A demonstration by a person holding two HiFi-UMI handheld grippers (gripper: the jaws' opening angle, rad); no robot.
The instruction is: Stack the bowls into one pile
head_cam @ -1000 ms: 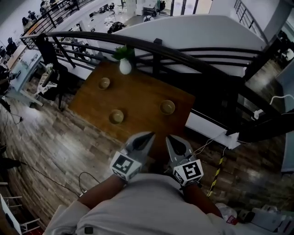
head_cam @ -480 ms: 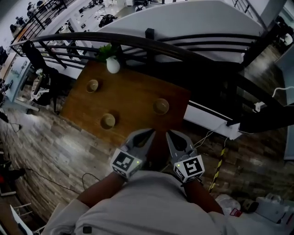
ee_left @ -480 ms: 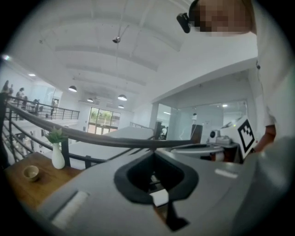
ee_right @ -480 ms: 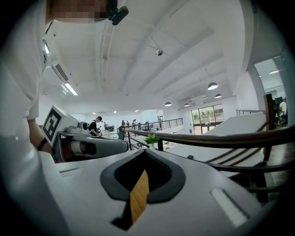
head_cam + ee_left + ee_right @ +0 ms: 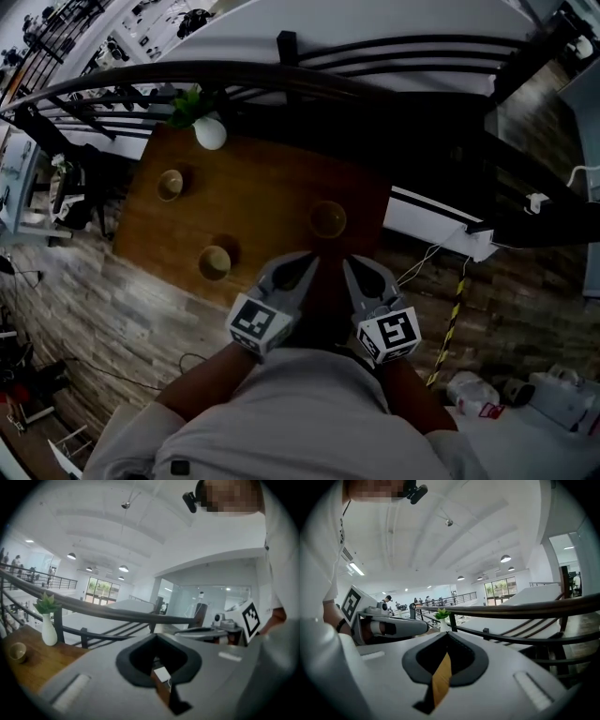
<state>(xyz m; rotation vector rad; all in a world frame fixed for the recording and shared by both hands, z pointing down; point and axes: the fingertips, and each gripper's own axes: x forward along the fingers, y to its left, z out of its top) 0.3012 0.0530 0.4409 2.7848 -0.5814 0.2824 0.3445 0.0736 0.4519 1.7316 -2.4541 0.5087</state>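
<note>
Head view: wooden table [image 5: 262, 202] by dark railing [image 5: 225, 75], w/ white vase [image 5: 208, 132] + green plant at far-left corner. Three bowls on top, all well apart, none stacked: far-left bowl [image 5: 170, 184] near vase, near-left bowl [image 5: 215, 262] by front edge, right bowl [image 5: 327, 218] just beyond gripper tips. Left gripper [image 5: 307, 259] & right gripper [image 5: 350, 264] side by side over near table edge, both clear of every bowl.

Left gripper view: left gripper [image 5: 157, 635] clenched, tips meeting, nothing btwn. Far-left bowl [image 5: 18, 652] on table [image 5: 33, 670] at pic's left, vase [image 5: 48, 631] beside it, apart. Right gripper's marker cube [image 5: 251, 616] at right.

Right gripper view: right gripper [image 5: 446, 633] clenched too, empty. Left gripper [image 5: 393, 628] alongside at left; vase [image 5: 442, 624] small beyond tips, railing [image 5: 511, 612] across. No bowl seen here.
</note>
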